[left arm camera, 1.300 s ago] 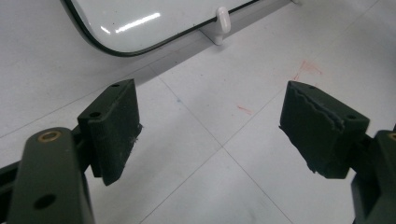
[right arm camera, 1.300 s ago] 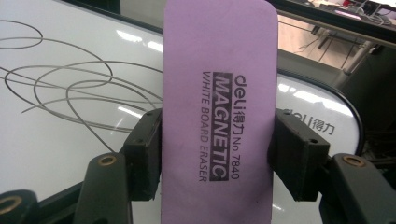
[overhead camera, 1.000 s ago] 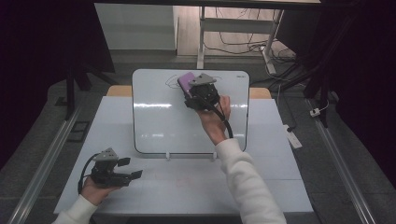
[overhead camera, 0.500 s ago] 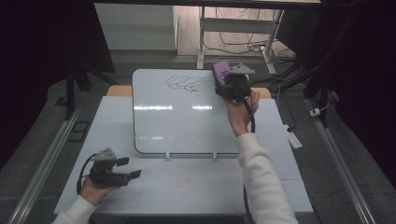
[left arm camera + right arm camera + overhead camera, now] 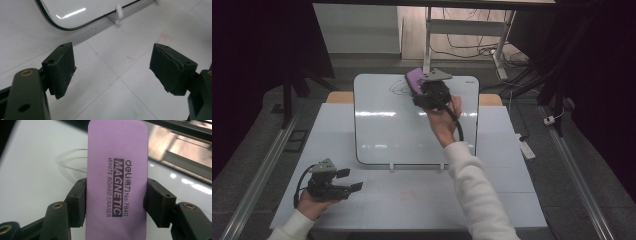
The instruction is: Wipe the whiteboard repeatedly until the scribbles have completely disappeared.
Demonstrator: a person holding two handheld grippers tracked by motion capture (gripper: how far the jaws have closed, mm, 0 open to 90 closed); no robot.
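A whiteboard [image 5: 387, 130] leans upright on the white table, with dark scribbles [image 5: 398, 89] near its top edge. My right gripper [image 5: 419, 86] is raised to the top of the board and is shut on a purple magnetic eraser [image 5: 413, 80], just right of the scribbles. In the right gripper view the eraser [image 5: 117, 177] sits lengthwise between the two pads, with the scribbles [image 5: 71, 163] showing left of it. My left gripper [image 5: 347, 180] rests low at the table's front left, open. In its own view the pads [image 5: 62, 67] stand wide apart over bare table with nothing between them.
The whiteboard's lower edge stands on small white clips [image 5: 391, 166] [image 5: 119, 11]. Faint red marks [image 5: 162, 37] stain the table in front of the board. A white remote-like object [image 5: 527, 148] lies off the table's right edge. Desk legs and cables [image 5: 472, 45] stand behind the board.
My right gripper has carried the eraser right along the top of the board, then back left to beside the scribbles. The scribbles look fewer than a second ago. The left gripper has stayed put.
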